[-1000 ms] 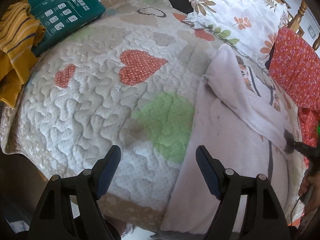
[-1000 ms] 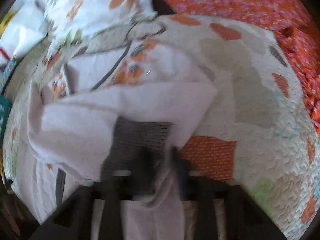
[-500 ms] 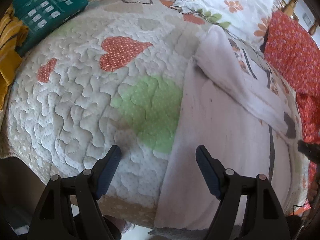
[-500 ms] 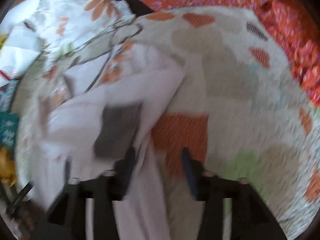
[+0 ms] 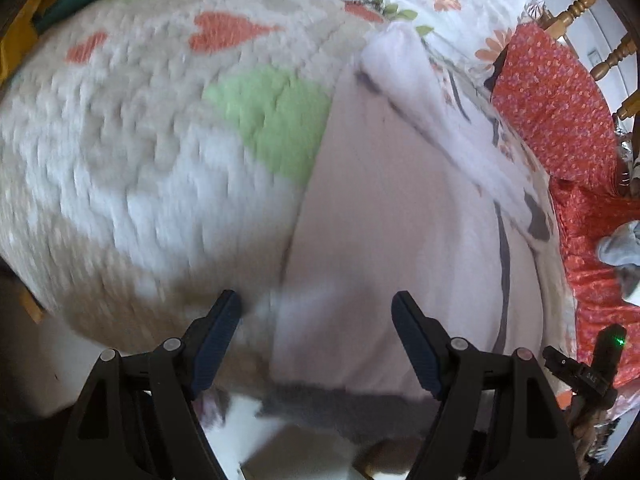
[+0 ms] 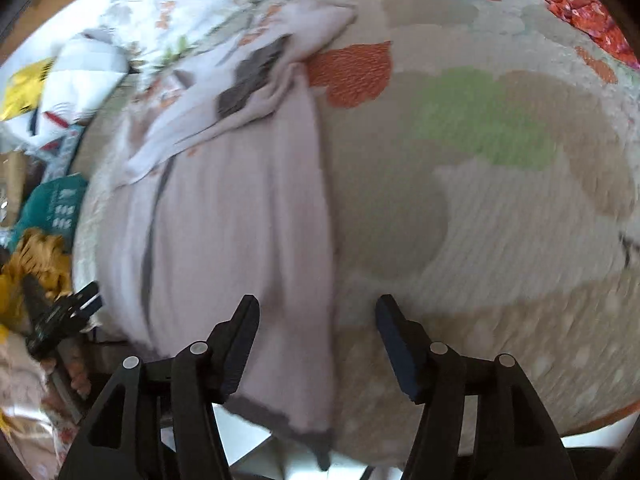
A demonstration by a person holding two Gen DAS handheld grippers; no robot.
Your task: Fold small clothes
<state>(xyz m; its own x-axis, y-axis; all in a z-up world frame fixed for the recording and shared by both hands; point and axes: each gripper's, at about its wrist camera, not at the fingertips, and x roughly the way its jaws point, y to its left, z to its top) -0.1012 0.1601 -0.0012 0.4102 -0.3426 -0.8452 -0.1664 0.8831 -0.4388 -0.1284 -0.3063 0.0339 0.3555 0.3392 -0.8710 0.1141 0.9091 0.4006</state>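
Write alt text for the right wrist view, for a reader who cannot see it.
A pale pink garment with a grey hem lies flat on a heart-patterned quilt, one sleeve folded across its top. The open right gripper hovers over the garment's near right edge, holding nothing. The left gripper shows at the far left of the blurred frame.

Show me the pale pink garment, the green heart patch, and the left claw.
pale pink garment point(image 5: 400, 220): left wrist view, flat body panel.
green heart patch point(image 5: 276, 116): left wrist view, patch centre.
left claw point(image 5: 316, 344): left wrist view, between open fingertips.
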